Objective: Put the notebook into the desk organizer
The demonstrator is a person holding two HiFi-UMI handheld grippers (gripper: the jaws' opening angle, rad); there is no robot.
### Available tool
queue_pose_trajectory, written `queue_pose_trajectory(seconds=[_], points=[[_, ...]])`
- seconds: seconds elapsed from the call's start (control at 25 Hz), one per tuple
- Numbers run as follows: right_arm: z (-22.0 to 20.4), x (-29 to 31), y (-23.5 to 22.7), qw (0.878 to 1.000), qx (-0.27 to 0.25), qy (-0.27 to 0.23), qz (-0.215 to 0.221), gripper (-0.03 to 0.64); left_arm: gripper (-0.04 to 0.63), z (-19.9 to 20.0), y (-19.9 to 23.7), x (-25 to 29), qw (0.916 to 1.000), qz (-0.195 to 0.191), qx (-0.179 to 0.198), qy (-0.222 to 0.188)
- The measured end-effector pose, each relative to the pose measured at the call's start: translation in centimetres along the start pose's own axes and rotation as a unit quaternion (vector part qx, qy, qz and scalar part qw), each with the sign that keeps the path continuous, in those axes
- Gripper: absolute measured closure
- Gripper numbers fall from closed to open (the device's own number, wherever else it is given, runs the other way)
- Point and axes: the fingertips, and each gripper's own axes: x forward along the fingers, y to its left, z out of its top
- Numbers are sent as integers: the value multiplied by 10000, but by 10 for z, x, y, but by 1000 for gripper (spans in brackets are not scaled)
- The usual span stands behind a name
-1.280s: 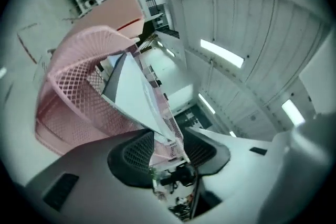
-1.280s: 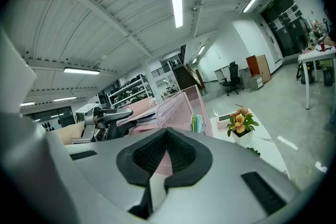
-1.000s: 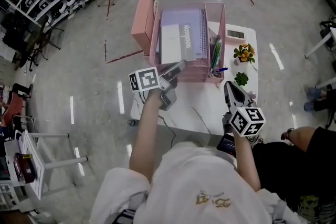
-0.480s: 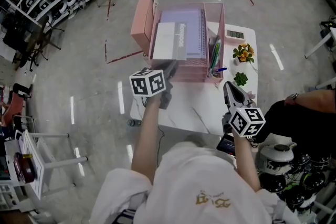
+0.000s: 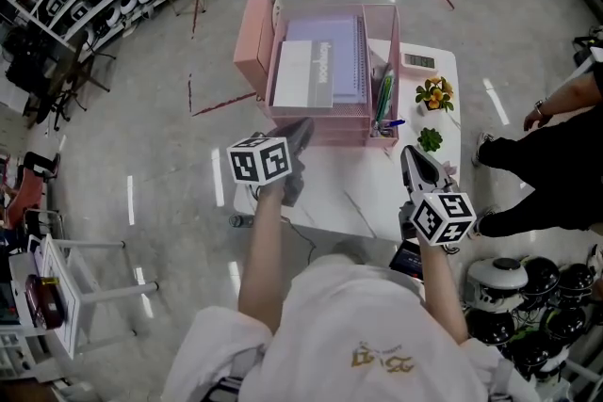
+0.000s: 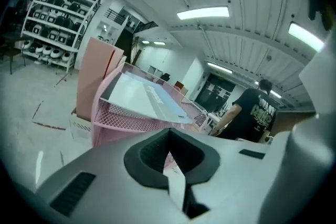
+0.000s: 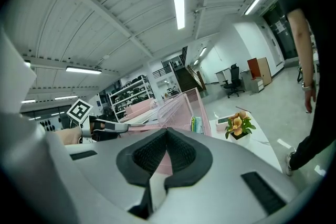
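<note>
The flat grey-and-white notebook (image 5: 303,75) lies in the top tray of the pink wire-mesh desk organizer (image 5: 394,52), resting on a lavender spiral-bound pad (image 5: 347,52) that shows at its 3 o'clock side. A dark word runs along its cover, too small to read. At 6 o'clock from it, just short of the organizer's front edge, the left tongs (image 5: 301,131) point toward 1 o'clock. The bare left forearm is stretched forward, and the jaws are closed together on nothing. The right tongs (image 5: 411,155) sit at 4 o'clock from the notebook, well apart from it, above the near right part of the white counter (image 5: 372,198). The right forearm is drawn closer to the body, tips toward 11 o'clock, jaws likewise pressed together and empty. Green pens (image 5: 386,97) stand in the organizer's narrow compartment at its 3 o'clock side. A tall pink box (image 5: 254,38) stands against the organizer at 9 o'clock. At 3 o'clock are a small white digital display (image 5: 420,61), a pot of orange flowers (image 5: 435,94) and a little green plant (image 5: 431,140). A person in black (image 5: 556,155) stands beyond the counter at 3 o'clock.
</note>
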Motion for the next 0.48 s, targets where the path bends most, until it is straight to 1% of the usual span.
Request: queue_pose_trajectory(seconds=[0.08, 0.2, 0.36, 0.48], points=[[1, -2, 4, 10000, -54, -13, 10, 614, 577, 3, -7, -9, 9993, 42, 197, -325], [4, -5, 14, 9998, -210, -50, 54, 614, 577, 9, -23, -23, 9954, 47, 547, -786], [11, -13, 25, 9986, -515, -133, 39, 614, 577, 10, -51, -41, 9908, -52, 800, -1092], [19, -22, 35, 9969, -744, -242, 8, 614, 577, 11, -64, -58, 9857, -3, 959, -1387]])
